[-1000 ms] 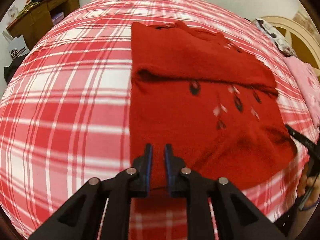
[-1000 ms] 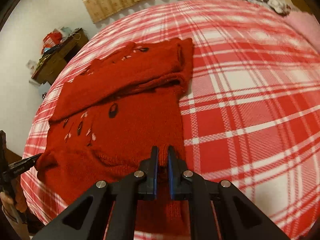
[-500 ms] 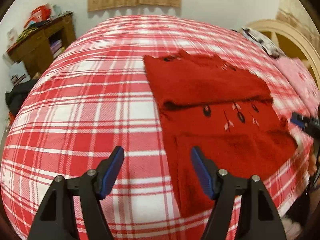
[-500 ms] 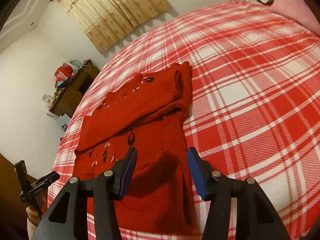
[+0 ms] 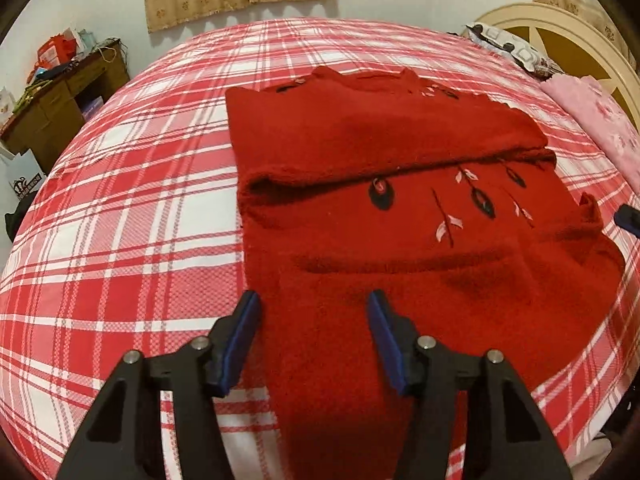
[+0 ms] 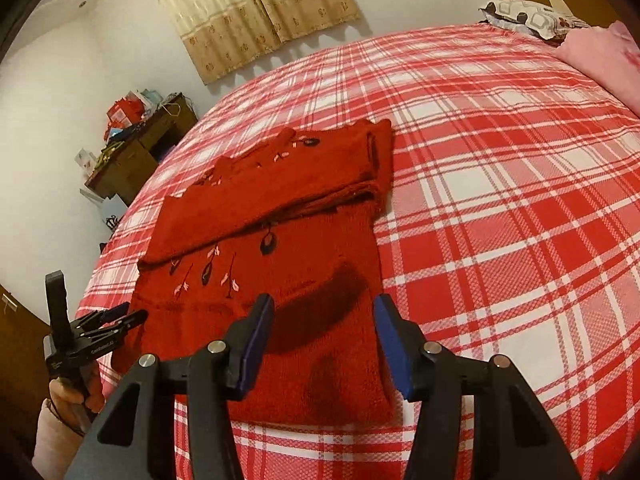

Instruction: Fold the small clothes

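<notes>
Small pale lettering is showing on the black body of the left gripper (image 6: pixel 120 318) in the right wrist view, but it is staying too small and blurred to read. A white bag (image 5: pixel 25 178) beside the wooden desk (image 5: pixel 60 100) is carrying a dark printed emblem with lettering, which is also not coming through legibly.
</notes>
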`<state>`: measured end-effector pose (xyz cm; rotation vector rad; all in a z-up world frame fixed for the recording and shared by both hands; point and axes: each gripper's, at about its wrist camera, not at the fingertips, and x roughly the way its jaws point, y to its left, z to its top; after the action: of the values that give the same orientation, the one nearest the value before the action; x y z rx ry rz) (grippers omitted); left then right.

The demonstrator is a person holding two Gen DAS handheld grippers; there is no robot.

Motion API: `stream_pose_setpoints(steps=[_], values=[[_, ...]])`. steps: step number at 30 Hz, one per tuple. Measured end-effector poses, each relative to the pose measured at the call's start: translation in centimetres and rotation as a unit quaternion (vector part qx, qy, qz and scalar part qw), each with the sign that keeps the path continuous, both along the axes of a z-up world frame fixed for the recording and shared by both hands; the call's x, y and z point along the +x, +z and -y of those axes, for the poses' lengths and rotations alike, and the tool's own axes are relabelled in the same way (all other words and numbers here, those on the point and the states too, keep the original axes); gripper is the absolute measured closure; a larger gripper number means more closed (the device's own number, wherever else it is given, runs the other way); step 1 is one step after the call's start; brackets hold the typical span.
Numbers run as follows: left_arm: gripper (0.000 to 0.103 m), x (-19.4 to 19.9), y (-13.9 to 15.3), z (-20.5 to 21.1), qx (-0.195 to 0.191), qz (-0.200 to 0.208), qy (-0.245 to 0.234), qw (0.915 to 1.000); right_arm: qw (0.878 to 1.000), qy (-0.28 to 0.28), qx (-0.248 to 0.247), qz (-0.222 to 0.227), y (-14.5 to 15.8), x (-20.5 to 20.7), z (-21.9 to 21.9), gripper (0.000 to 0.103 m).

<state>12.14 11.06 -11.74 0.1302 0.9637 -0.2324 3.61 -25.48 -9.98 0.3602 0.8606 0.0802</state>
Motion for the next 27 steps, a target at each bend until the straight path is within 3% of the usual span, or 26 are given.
stream_pose_setpoints(steps=[2,6,9,13,14,22,27], values=[[0.051,-0.2,0.1,0.3,0.016,0.01,0.005,0.9998,1.0,0.001,0.0,-0.005,-0.3,0.0,-0.2,0.05],[0.051,-1.3,0.8,2.0,0.076,0.047,0.001,0.996,1.0,0.001,-0.002,-0.007,-0.4,0.0,-0.5,0.05],[0.056,-1.9,1.2,2.5,0.046,0.05,-0.026,0.9973,1.0,-0.001,-0.004,-0.004,-0.2,-0.2,-0.5,0.05],[0.087,-1.4,0.7,1.7,-0.022,0.023,-0.042,0.9986,1.0,-0.005,-0.003,-0.004,0.0,-0.6,-0.2,0.05],[0.089,-1.2,0.4,1.4,-0.031,0.018,-0.037,0.9987,1.0,-0.006,-0.003,-0.004,0.0,-0.7,-0.1,0.05],[0.089,-1.4,0.2,-0.2,-0.068,0.01,-0.025,0.9973,1.0,-0.016,-0.003,-0.004,-0.5,-1.3,1.0,0.05],[0.079,-1.1,0.1,0.1,-0.069,0.01,-0.028,0.9972,0.999,-0.004,-0.032,0.004,-0.1,-1.6,1.3,0.05]])
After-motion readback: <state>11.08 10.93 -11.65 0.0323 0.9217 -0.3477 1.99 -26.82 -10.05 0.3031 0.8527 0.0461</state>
